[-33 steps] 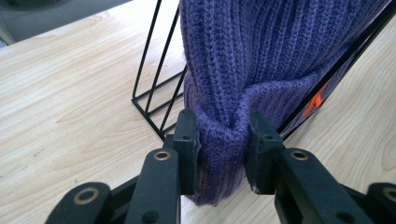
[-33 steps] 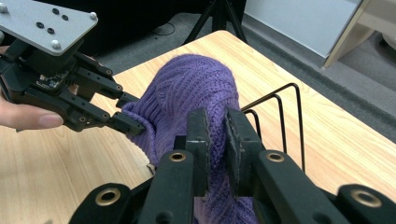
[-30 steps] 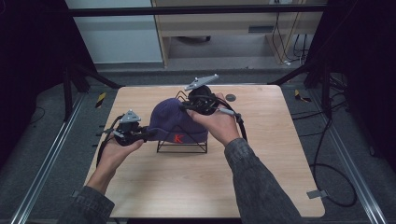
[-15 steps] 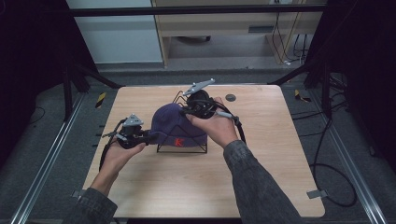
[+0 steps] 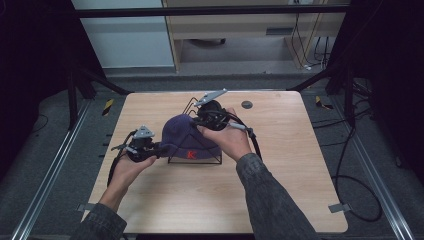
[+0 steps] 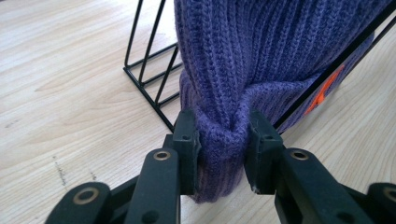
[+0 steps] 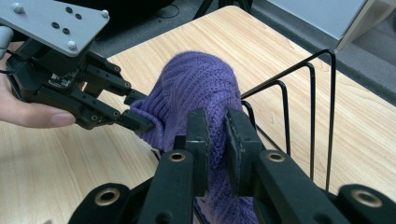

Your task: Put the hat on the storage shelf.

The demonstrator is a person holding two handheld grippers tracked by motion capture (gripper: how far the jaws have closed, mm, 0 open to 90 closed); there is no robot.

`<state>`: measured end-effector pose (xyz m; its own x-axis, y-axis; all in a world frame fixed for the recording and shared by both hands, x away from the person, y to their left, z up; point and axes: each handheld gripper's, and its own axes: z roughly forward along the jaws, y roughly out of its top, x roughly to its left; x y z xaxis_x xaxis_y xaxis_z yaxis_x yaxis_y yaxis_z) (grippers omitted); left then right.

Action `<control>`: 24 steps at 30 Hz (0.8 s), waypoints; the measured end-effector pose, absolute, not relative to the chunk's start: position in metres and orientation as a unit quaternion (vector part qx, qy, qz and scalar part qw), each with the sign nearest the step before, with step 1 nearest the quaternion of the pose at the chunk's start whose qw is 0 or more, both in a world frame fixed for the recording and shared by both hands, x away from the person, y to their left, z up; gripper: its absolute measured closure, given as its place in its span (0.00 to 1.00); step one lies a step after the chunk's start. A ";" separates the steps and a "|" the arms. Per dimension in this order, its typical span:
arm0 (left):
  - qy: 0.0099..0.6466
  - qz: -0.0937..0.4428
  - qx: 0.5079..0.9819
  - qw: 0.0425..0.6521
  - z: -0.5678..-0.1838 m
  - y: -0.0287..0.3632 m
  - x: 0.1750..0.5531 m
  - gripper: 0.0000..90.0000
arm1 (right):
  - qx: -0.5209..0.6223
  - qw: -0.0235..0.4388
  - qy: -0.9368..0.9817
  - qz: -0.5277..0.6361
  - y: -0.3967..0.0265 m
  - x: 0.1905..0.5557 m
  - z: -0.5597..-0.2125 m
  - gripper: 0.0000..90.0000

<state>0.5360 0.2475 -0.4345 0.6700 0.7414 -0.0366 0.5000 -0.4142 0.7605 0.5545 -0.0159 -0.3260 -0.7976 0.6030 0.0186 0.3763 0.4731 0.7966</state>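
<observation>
A purple knit beanie [image 5: 185, 138] with an orange mark is draped over a black wire rack [image 5: 200, 159] in the middle of the wooden table. My left gripper [image 5: 159, 148] is shut on the beanie's ribbed hem [image 6: 220, 140] at its left side, the knit bunched between the jaws. My right gripper [image 5: 198, 120] is shut on a fold of the beanie [image 7: 215, 135] at its far right top. In the right gripper view the left gripper [image 7: 140, 112] holds the hem beyond, and the rack's loops [image 7: 308, 93] stand to the right.
A small dark round object [image 5: 246, 104] lies on the table [image 5: 280, 200] near its far edge. Black cables trail from both grippers. Metal frame rails run along the table's left and right sides.
Both grippers have shifted left with the beanie, the right one lowering over the rack. The beanie now sits further down over the wire rack.
</observation>
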 end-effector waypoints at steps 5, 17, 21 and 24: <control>0.378 0.153 0.827 0.387 -0.437 0.247 0.537 0.76 | 0.295 0.131 0.847 0.422 -0.017 0.556 -0.328 0.89; 0.381 0.150 0.827 0.386 -0.443 0.247 0.537 0.75 | 0.293 0.129 0.849 0.419 -0.014 0.556 -0.331 0.89; 0.381 0.151 0.827 0.384 -0.445 0.247 0.536 0.74 | 0.295 0.129 0.850 0.417 -0.013 0.555 -0.331 0.88; 0.381 0.153 0.828 0.382 -0.446 0.247 0.536 0.72 | 0.293 0.129 0.850 0.418 -0.014 0.554 -0.331 0.87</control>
<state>0.5360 0.2469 -0.4458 0.6624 0.7482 -0.0387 0.5151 -0.4173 0.7487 0.5541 -0.0136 -0.3310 -0.7950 0.6060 0.0261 0.3906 0.4786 0.7863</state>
